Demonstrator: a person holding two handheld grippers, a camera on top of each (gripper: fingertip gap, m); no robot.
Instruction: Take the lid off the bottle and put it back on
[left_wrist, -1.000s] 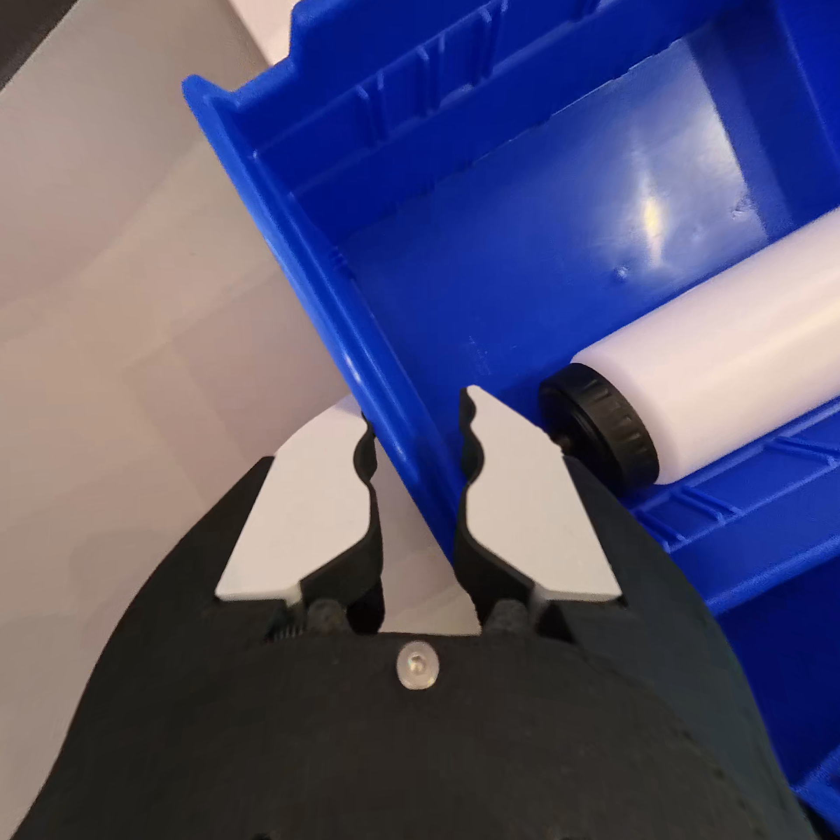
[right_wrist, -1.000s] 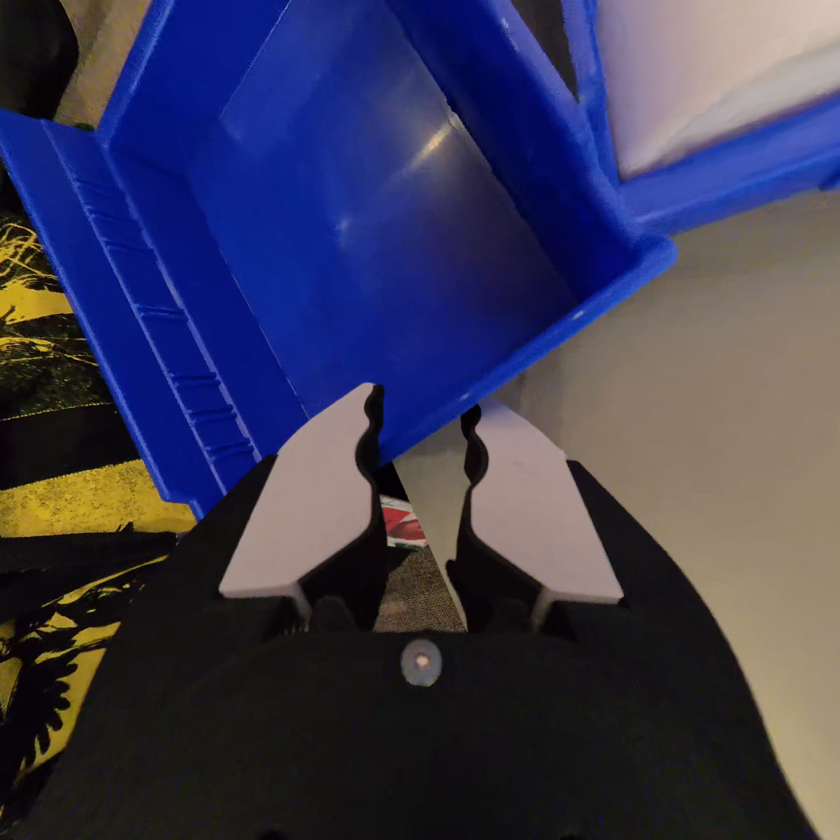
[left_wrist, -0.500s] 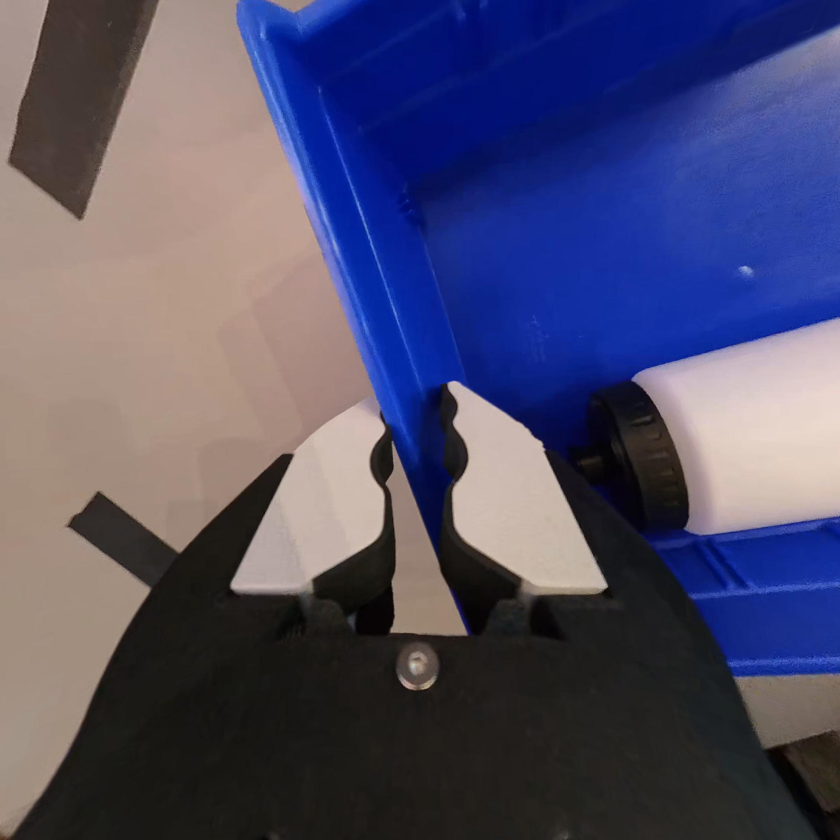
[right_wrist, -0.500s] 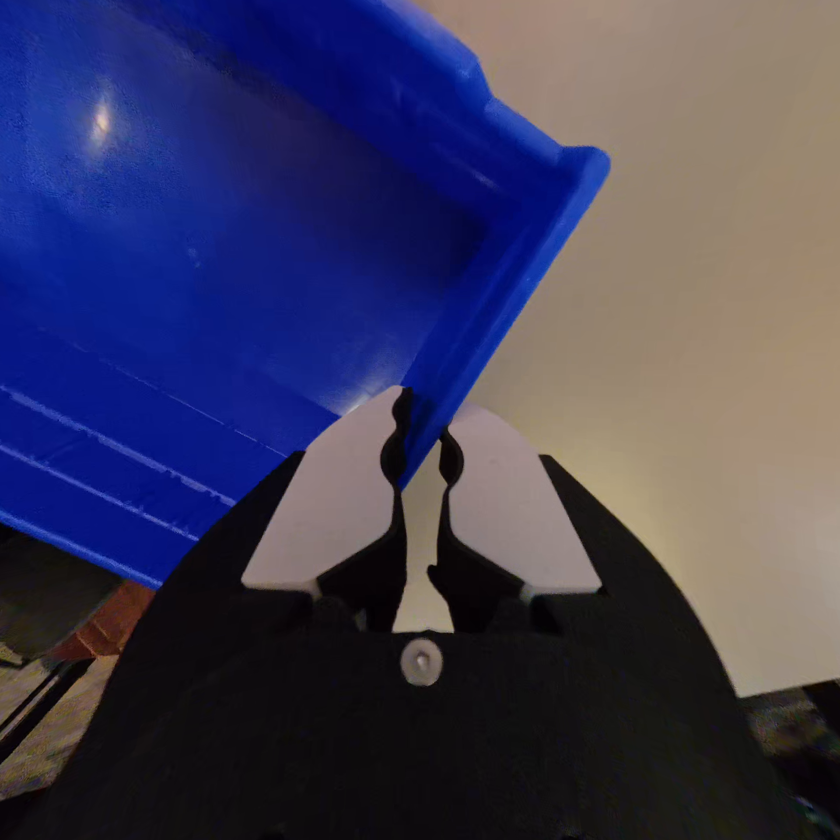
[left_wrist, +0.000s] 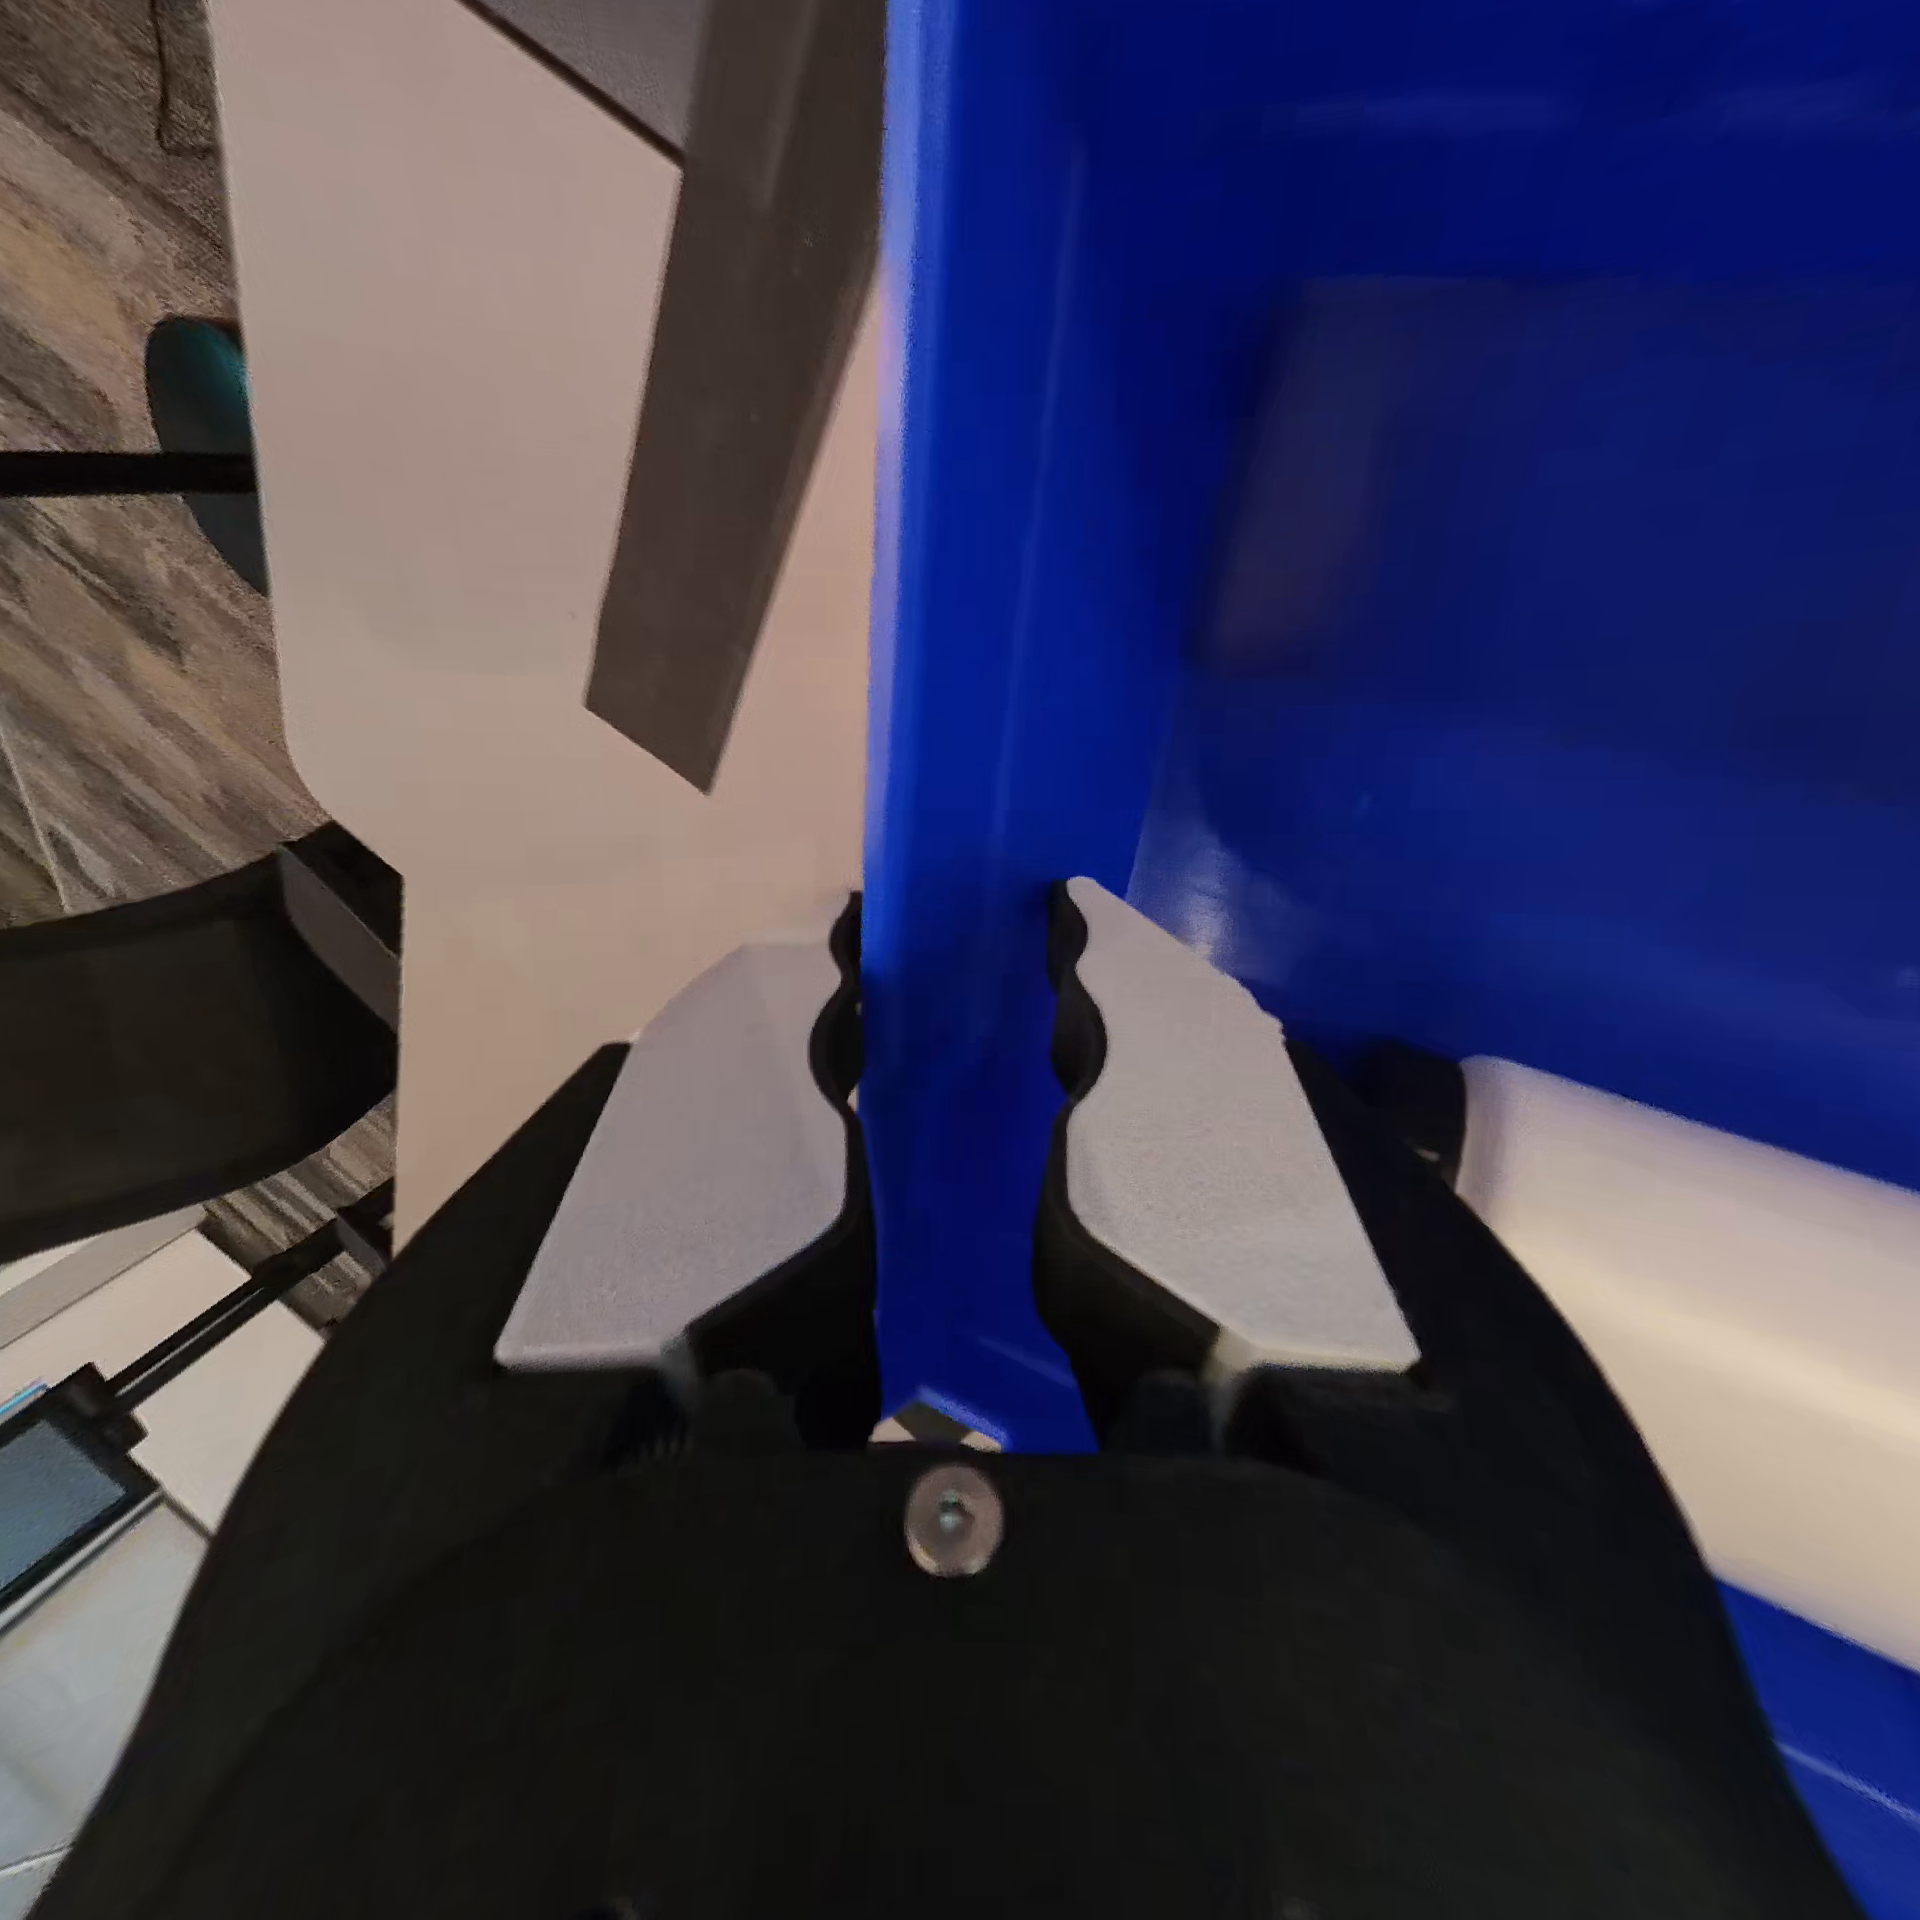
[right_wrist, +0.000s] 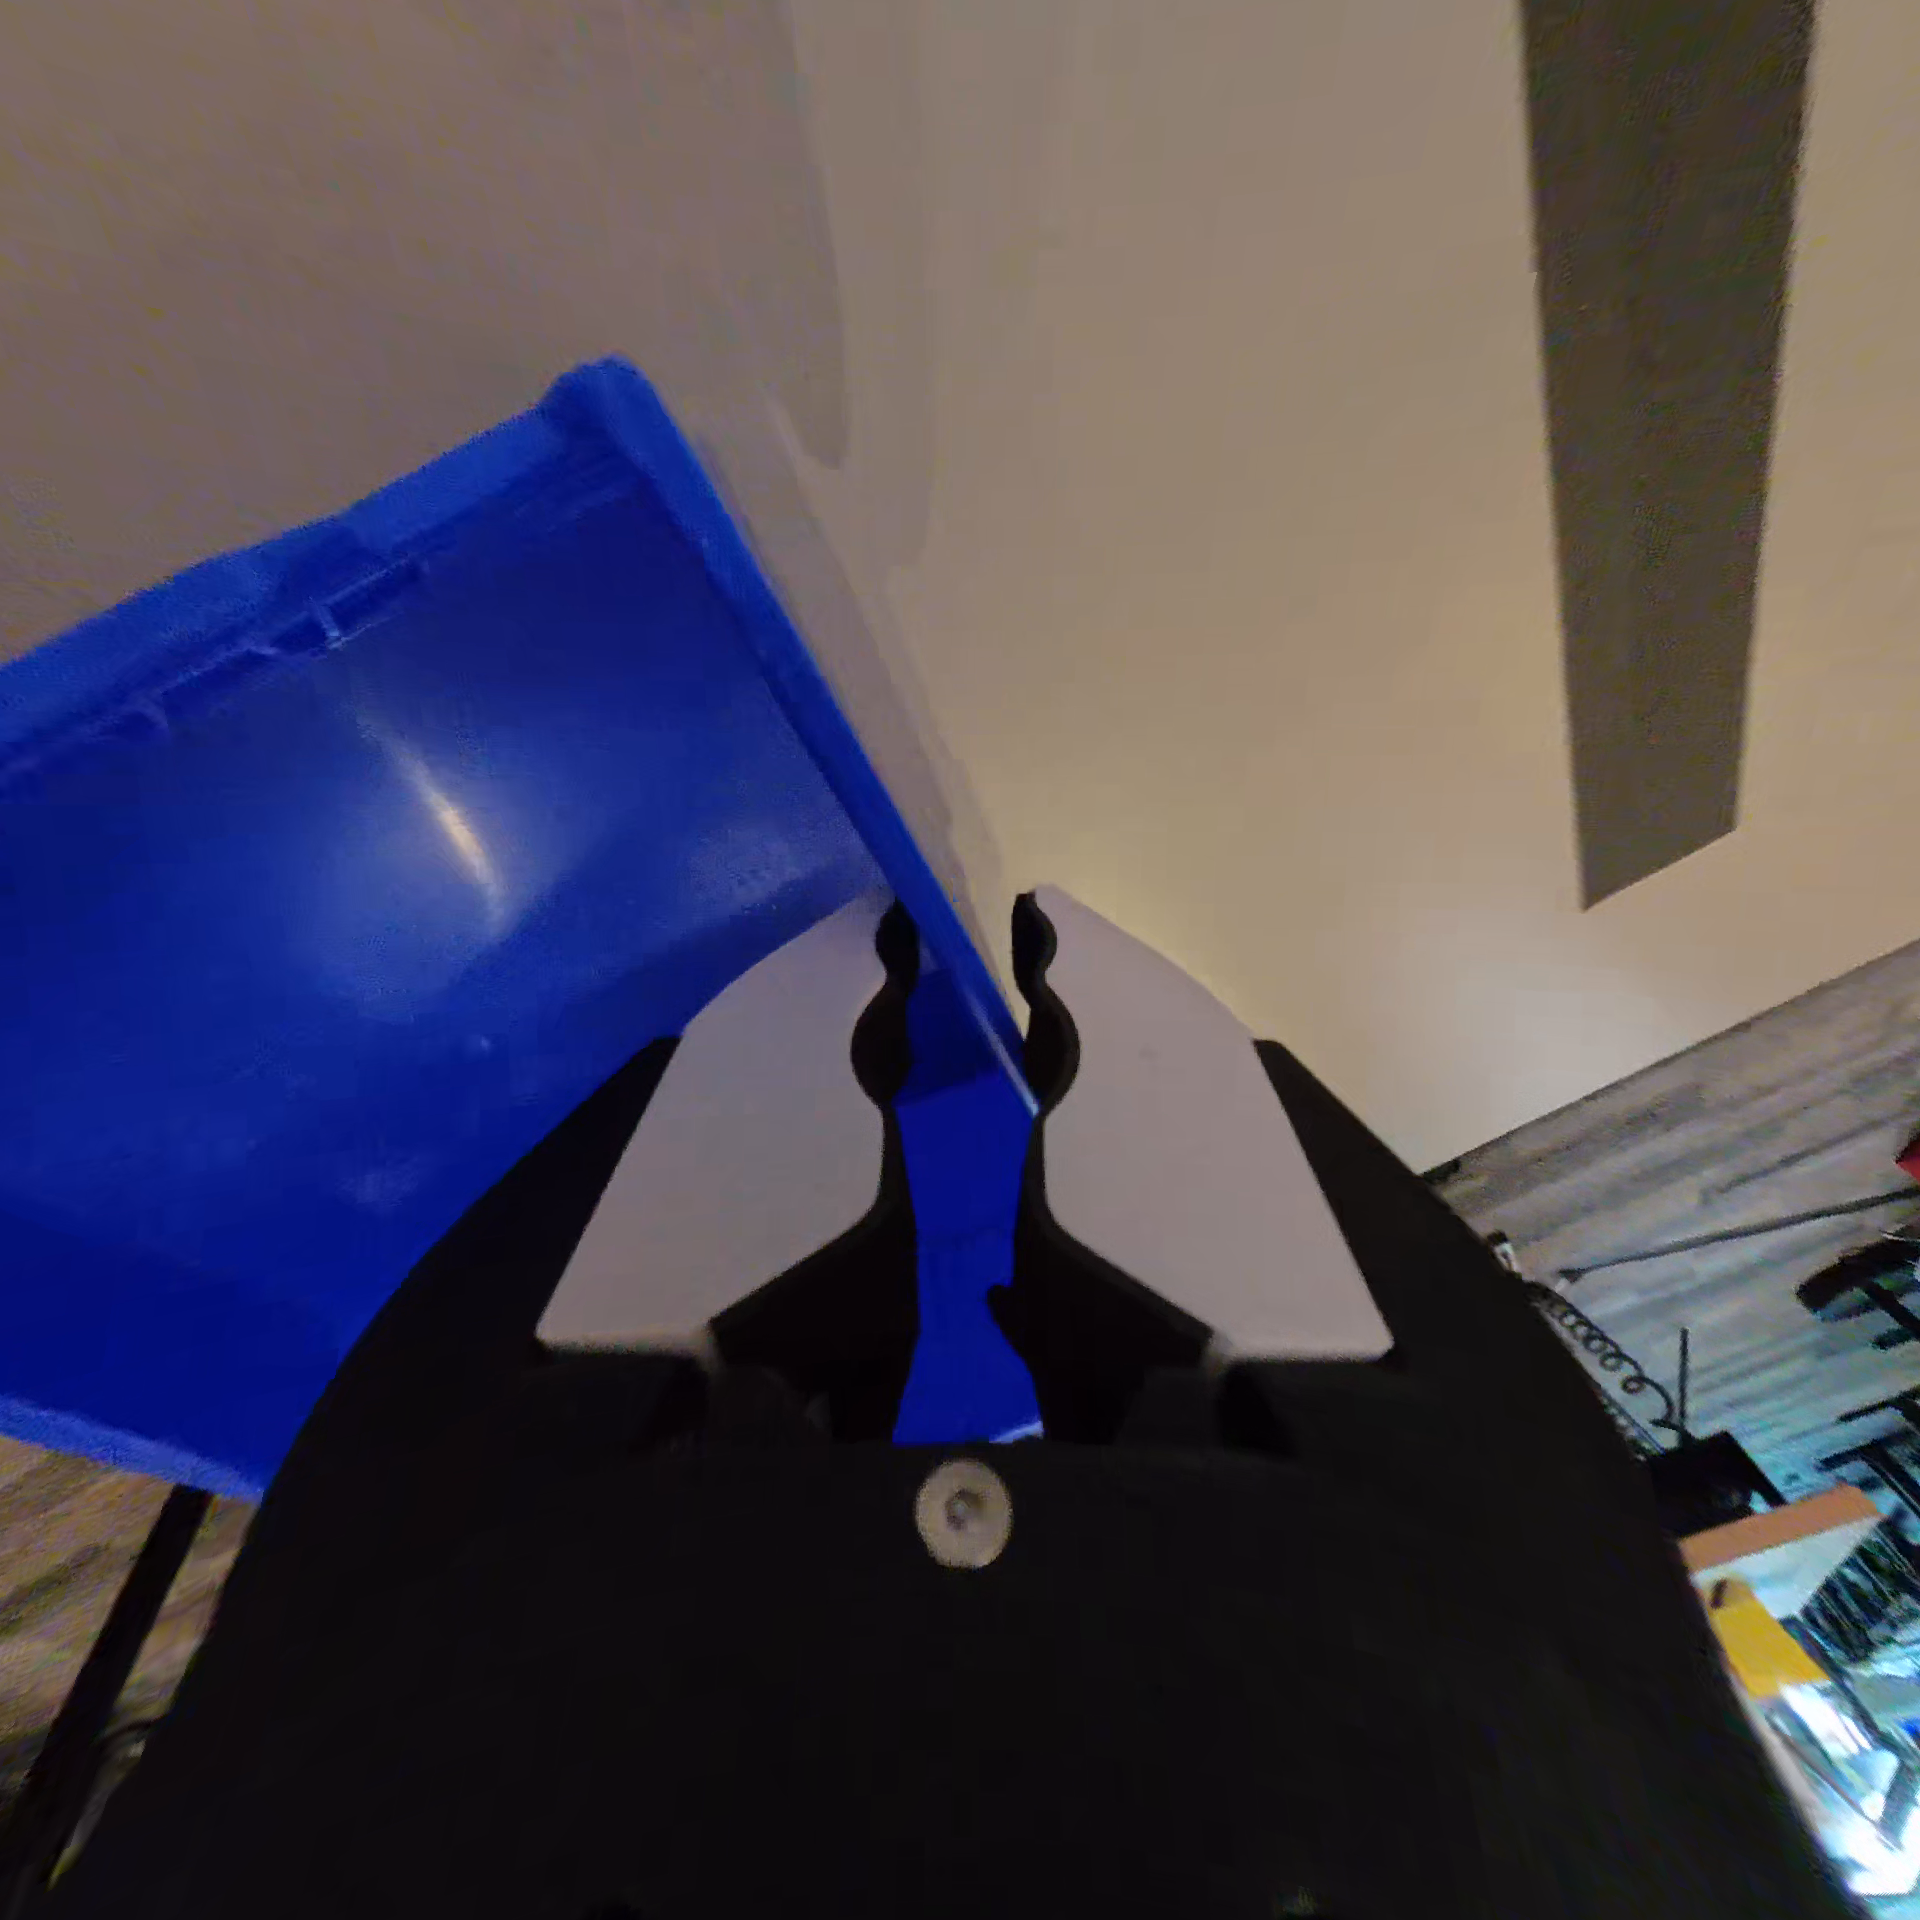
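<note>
Blue bin (left_wrist: 1455, 623) wall sits clamped between the jaws of the left gripper (left_wrist: 951, 914); the right gripper (right_wrist: 961, 920) likewise grips a wall of a blue bin. White bottle (left_wrist: 1683, 1278) lies on its side inside the bin, just right of the left gripper, its black lid (left_wrist: 1418, 1091) on. No legible writing appears.

No writing, label, brand, number or sign could be read in either view. The blue bin (left_wrist: 1455, 520) showed only plain moulded plastic, with a faint patch of embossed marks on its inner wall in the right wrist view, too small and blurred to make out. The white bottle (left_wrist: 1662, 1299) bore no visible print. A small screen (left_wrist: 52, 1496) at the left edge of the left wrist view was blurred.
</note>
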